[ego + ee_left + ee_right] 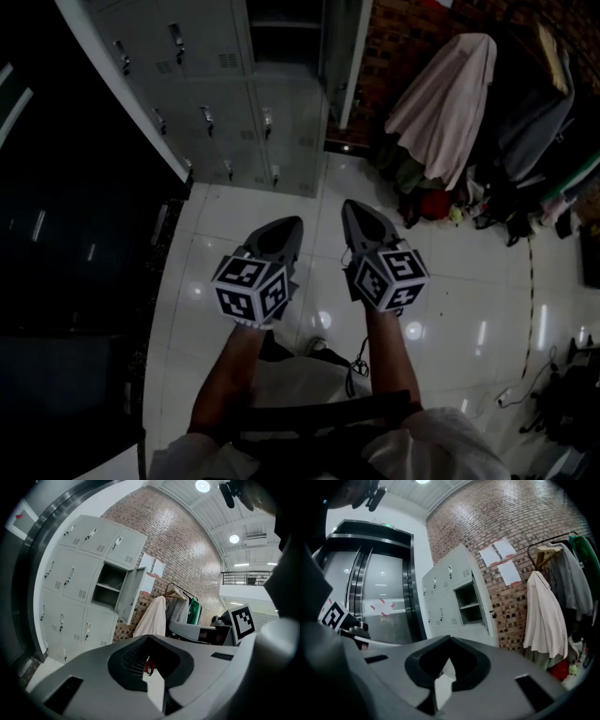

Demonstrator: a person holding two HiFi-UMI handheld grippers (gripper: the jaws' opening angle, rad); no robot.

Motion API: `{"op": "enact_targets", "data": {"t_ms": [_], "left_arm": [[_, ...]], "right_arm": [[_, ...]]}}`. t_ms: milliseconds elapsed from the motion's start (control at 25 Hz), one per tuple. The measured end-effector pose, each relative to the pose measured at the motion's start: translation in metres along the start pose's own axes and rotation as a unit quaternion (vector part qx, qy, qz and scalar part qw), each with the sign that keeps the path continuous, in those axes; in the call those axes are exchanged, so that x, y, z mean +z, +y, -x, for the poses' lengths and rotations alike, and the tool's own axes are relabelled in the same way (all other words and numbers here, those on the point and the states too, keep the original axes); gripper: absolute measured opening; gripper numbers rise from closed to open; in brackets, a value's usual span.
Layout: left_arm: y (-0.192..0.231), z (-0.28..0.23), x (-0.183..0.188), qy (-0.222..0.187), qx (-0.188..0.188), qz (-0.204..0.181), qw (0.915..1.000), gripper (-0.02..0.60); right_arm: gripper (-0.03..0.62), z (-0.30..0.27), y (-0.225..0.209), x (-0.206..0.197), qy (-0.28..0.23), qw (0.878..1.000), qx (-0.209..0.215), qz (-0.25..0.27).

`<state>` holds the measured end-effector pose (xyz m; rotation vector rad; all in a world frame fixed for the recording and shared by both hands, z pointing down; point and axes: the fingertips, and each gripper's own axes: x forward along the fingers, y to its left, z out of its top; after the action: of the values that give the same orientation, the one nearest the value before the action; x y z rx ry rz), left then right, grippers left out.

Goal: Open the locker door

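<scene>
2 clenched, empty tools: left gripper [292, 225], right gripper [352, 208]. locker door [349, 56], upright and already swung out, upper centre, well ahead, nearer right gripper.

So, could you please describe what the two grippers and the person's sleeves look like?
Both the left gripper and right gripper are grey, pointed shells, each carrying a white cube with black square markers. The person wears white short sleeves.

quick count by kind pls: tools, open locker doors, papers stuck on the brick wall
tools: 2
open locker doors: 1
papers on the brick wall: 3
total: 6
</scene>
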<state>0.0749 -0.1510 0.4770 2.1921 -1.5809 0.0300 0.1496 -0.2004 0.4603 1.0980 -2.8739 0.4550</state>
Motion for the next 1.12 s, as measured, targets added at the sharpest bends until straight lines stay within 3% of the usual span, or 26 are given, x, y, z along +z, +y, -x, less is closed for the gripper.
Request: {"op": "enact_targets", "data": {"t_ms": [320,1120], "left_arm": [[-0.007,0.031,-0.005,-0.001,-0.008,-0.012,0.9999,-0.002],[0.028,0.069,0.024,0.003,-0.098,-0.031,0.9947,-0.002]], "right_arm": [[0.003,0.015,0.03,0.003,-0.015,1.0,-0.004,0.009],[0.003,0.001,0.099,0.004,-0.023,0.996,-0.081,0.029]]}}
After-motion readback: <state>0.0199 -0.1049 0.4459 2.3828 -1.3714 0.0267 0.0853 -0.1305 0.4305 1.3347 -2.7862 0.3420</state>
